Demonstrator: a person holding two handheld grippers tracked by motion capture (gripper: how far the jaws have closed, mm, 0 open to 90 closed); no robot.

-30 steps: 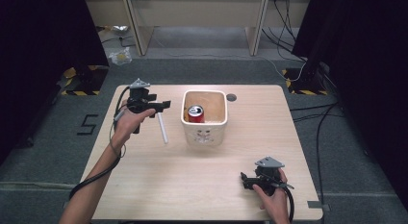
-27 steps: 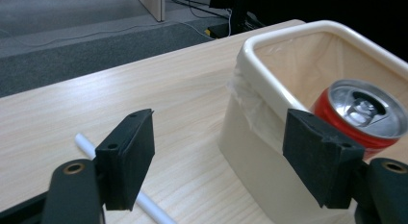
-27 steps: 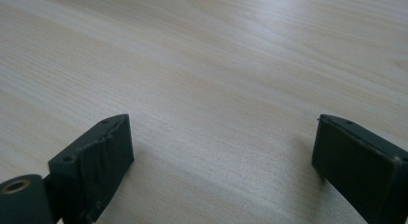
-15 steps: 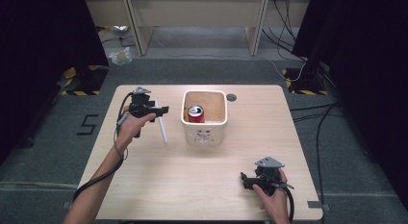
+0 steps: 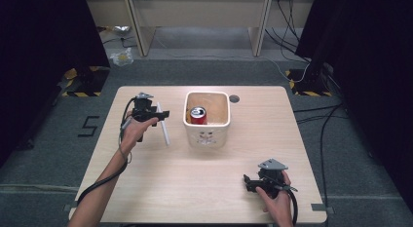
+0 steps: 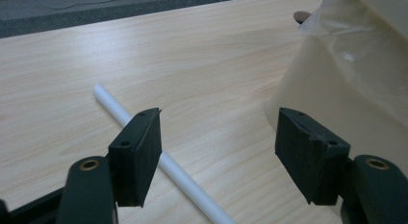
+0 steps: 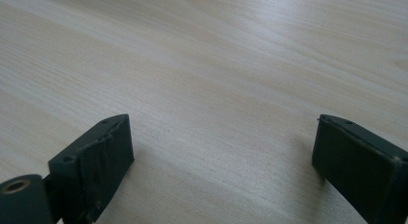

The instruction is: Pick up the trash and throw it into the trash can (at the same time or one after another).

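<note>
A white tube (image 5: 163,126) (image 6: 169,167) lies flat on the wooden table (image 5: 209,188), left of a cream bin (image 5: 207,119) (image 6: 356,75). A red can (image 5: 197,115) stands inside the bin. My left gripper (image 5: 163,114) (image 6: 219,154) hovers over the tube's far end, open and empty; the tube runs under its left jaw in the left gripper view. My right gripper (image 5: 246,183) (image 7: 223,159) rests low near the table's front right, jaws wide open over bare wood with nothing between them.
A small dark round disc (image 5: 234,98) (image 6: 302,15) sits on the table behind the bin's right corner. Cables (image 5: 311,115) run across the grey floor to the right. A "5" mark (image 5: 88,125) is taped on the floor at left.
My left gripper has drifted slightly back toward the person and down over the tube. The right gripper, the bin and the can have stayed put.
</note>
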